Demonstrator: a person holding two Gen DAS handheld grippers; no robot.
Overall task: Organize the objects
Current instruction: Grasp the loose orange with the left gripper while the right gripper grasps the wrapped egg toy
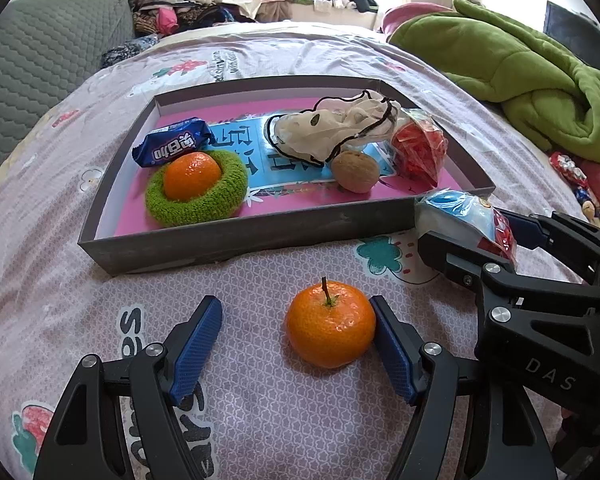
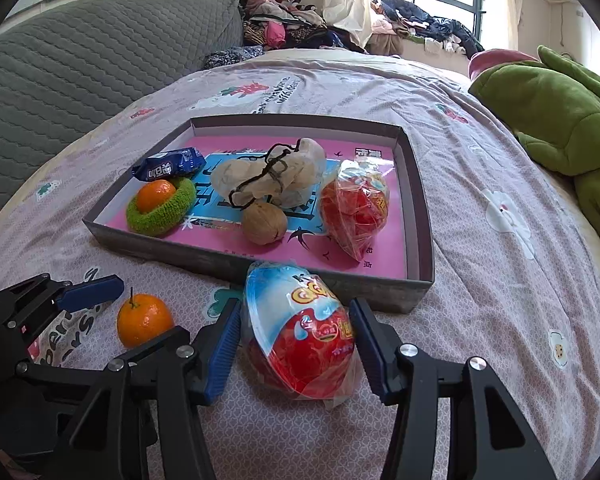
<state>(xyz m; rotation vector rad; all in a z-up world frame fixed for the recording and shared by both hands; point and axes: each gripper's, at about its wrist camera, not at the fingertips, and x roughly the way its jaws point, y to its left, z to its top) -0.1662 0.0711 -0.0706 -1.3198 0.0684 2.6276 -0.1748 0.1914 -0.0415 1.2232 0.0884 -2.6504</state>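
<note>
A: Where is the loose orange point(image 1: 331, 325) found relative to the left gripper point(image 1: 298, 348)?

B: In the left wrist view it is seen low and centre, on the bed sheet point(image 1: 260, 400), between the spread blue pads. The right-hand pad point(image 1: 394, 354) is touching or just beside the fruit; the left-hand pad is well apart from it. Nothing is being pinched.

A: And the right gripper point(image 2: 292, 350)?

B: In the right wrist view, a wrapped snack packet point(image 2: 300, 328), red and blue, is framed at lower centre between that gripper's pads. The jaws are spread about it; whether the pads are pressed against the wrapper cannot be told. The packet is lying on the sheet just in front of the near wall of the box point(image 2: 420, 216).

A: What is held in the box?

B: Toward its left, a second orange point(image 2: 156, 195) is nested in a green knitted ring point(image 2: 160, 216), with a blue wrapper point(image 2: 168, 166) just behind. A pale drawstring pouch point(image 2: 268, 180) is seen in the middle, a walnut point(image 2: 264, 222) in front of it, and a red packet point(image 2: 354, 208) at the right.
</note>
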